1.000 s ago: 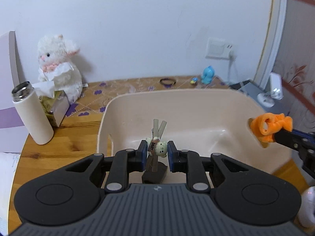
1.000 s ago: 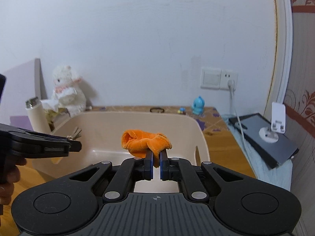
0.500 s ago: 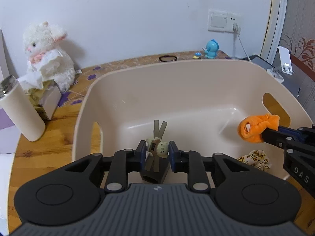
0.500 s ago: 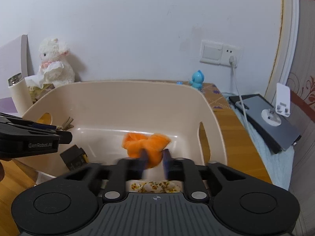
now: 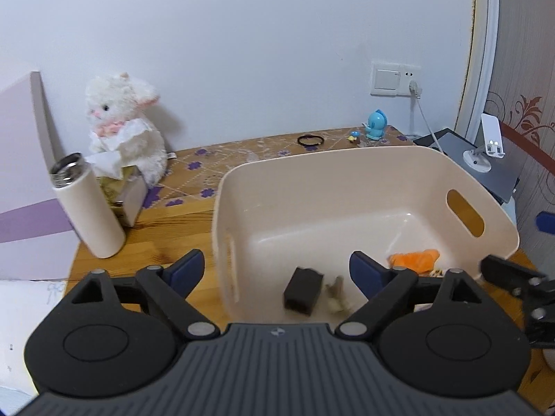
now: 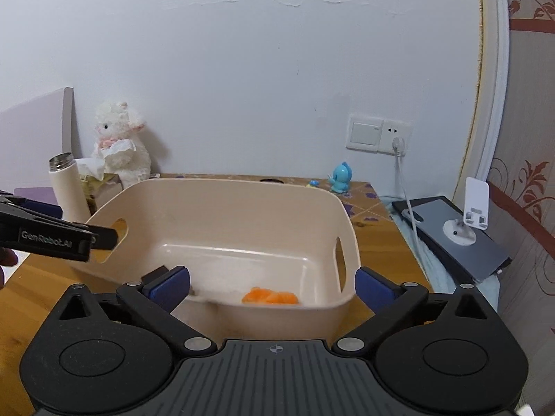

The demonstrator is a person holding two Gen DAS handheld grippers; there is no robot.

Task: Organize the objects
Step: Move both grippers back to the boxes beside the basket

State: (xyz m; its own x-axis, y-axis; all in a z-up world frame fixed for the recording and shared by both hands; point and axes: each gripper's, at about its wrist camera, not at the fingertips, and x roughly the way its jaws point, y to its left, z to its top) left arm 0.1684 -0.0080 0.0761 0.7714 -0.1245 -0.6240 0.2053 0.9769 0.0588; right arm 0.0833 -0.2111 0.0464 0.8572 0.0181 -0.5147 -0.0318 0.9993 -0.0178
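A cream plastic bin (image 5: pixel 381 163) with handle slots stands on the wooden table; it also shows in the right wrist view (image 6: pixel 222 187). Inside lie an orange cloth (image 5: pixel 414 260), a black key fob (image 5: pixel 302 292) with a small figure keychain (image 5: pixel 335 295), and a patterned item partly hidden beside the cloth. The cloth shows in the right wrist view (image 6: pixel 270 296) too. My left gripper (image 5: pixel 276 270) is open and empty over the bin's near left corner. My right gripper (image 6: pixel 272 286) is open and empty above the bin's near edge.
A white thermos (image 5: pixel 88 204), a tissue box (image 5: pixel 123 187) and a white plush lamb (image 5: pixel 123 128) stand to the left. A black hair tie (image 5: pixel 310 139) and a blue figurine (image 5: pixel 377 125) sit at the back. A tablet (image 6: pixel 454 235) with a white stand lies to the right.
Both grippers opened. The keychain with fob dropped from the left gripper into the bin, and the orange cloth dropped from the right gripper into the bin. Both grippers pulled back.
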